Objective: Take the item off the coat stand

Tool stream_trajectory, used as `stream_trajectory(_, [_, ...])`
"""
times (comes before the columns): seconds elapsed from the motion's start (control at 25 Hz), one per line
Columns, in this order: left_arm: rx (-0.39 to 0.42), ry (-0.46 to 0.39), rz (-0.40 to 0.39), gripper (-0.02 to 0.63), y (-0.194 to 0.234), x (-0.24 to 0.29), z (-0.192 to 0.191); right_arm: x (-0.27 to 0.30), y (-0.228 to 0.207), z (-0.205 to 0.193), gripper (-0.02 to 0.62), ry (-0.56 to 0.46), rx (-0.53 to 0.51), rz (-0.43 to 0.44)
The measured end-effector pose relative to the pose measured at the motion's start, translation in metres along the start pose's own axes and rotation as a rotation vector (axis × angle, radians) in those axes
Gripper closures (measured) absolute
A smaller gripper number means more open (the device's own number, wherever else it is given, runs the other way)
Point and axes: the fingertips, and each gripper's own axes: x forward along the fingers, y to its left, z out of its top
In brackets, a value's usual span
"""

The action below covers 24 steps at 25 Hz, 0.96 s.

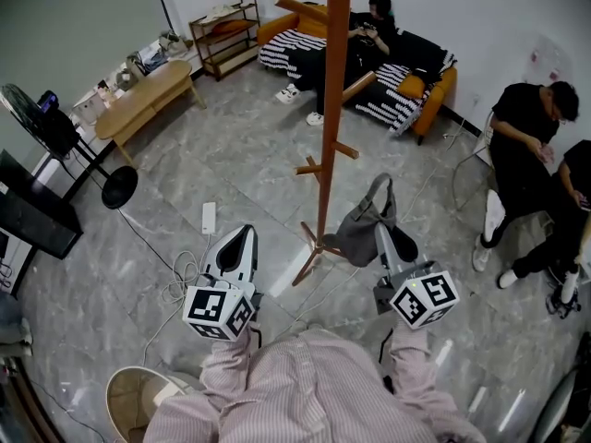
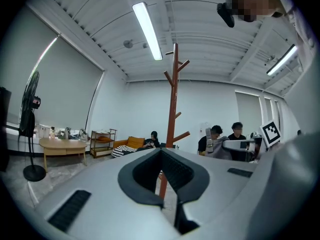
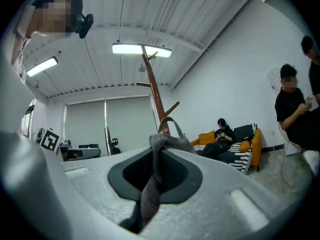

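The tall brown coat stand [image 1: 332, 109] rises in the middle of the room, its feet on the floor just ahead of me. A grey bag [image 1: 363, 232] hangs right of the pole, its handle loop standing free of the pegs. My right gripper [image 1: 386, 240] is shut on the bag's fabric. In the right gripper view the grey bag [image 3: 167, 140] is bunched between the jaws of the right gripper [image 3: 156, 181], with the coat stand [image 3: 155, 94] behind. My left gripper [image 1: 242, 240] stays left of the stand's feet, shut and holding nothing. The left gripper [image 2: 162, 184] faces the coat stand [image 2: 173, 109].
A person sits on the orange sofa [image 1: 434, 86] at the back. Two people [image 1: 526, 155] stand at the right. A black fan [image 1: 55, 132] and a wooden table [image 1: 143, 100] are at the left. A power strip [image 1: 209, 217] with cables lies on the floor.
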Motion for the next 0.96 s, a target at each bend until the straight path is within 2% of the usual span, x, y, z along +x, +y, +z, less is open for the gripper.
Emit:
stream_trajectory(0.48, [0.0, 0.002, 0.027, 0.606, 0.0069, -0.0037, 0.0011, -0.0007, 0.0008, 0.0065, 0.571, -0.002, -0.028, 0.018])
stream_trajectory(0.96, [0.012, -0.001, 0.015, 0.607, 0.0072, -0.0018, 0.0022, -0.0025, -0.0017, 0.0025, 0.571, 0.009, -0.013, 0.01])
